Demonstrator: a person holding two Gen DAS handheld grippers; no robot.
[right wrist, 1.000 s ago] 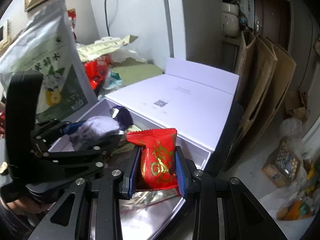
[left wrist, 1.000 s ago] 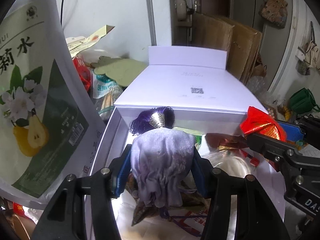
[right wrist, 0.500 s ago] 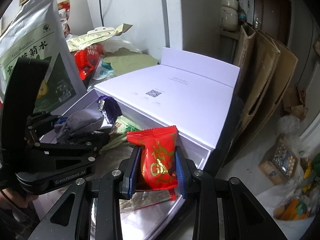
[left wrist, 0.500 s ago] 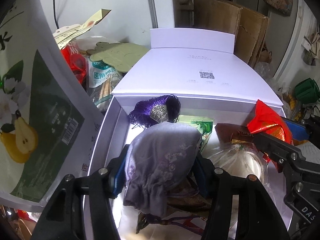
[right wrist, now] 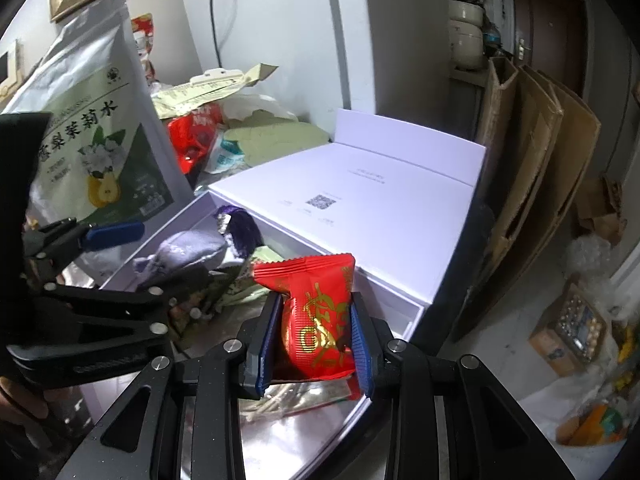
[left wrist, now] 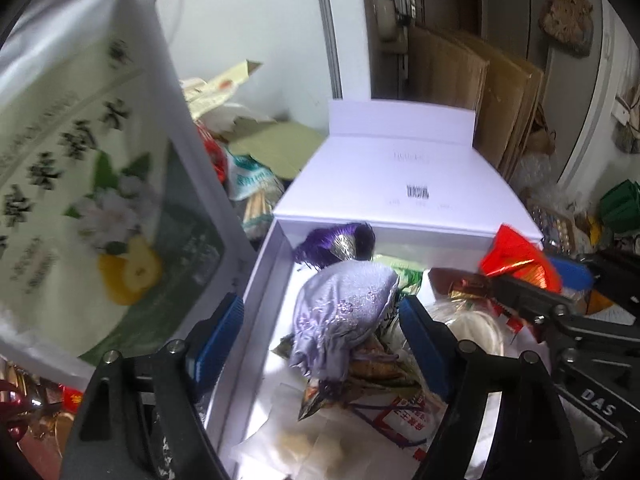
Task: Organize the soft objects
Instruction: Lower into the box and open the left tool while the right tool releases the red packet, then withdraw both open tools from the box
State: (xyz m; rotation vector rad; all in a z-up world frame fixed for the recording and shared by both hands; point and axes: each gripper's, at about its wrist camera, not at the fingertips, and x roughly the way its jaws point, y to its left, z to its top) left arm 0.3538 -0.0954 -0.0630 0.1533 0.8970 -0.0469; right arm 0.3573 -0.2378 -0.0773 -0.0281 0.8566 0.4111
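Left fingers (left wrist: 320, 332) just opened around lilac pouch (left wrist: 344, 304); right fingers (right wrist: 316, 340) grip red packet (right wrist: 316, 320) over cluttered box (left wrist: 260, 280).

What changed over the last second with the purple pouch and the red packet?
The left gripper has just been opening and let go of the lilac pouch, which now lies in the white box. Unchanged: the right gripper clamps the red packet.

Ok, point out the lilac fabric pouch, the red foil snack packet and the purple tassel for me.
Lilac embroidered fabric pouch (left wrist: 344, 304): left wrist view, on its bulging middle.
Red foil snack packet with gold print (right wrist: 316, 320): right wrist view, on its printed front.
Purple tassel (left wrist: 320, 240): left wrist view, on its threads.
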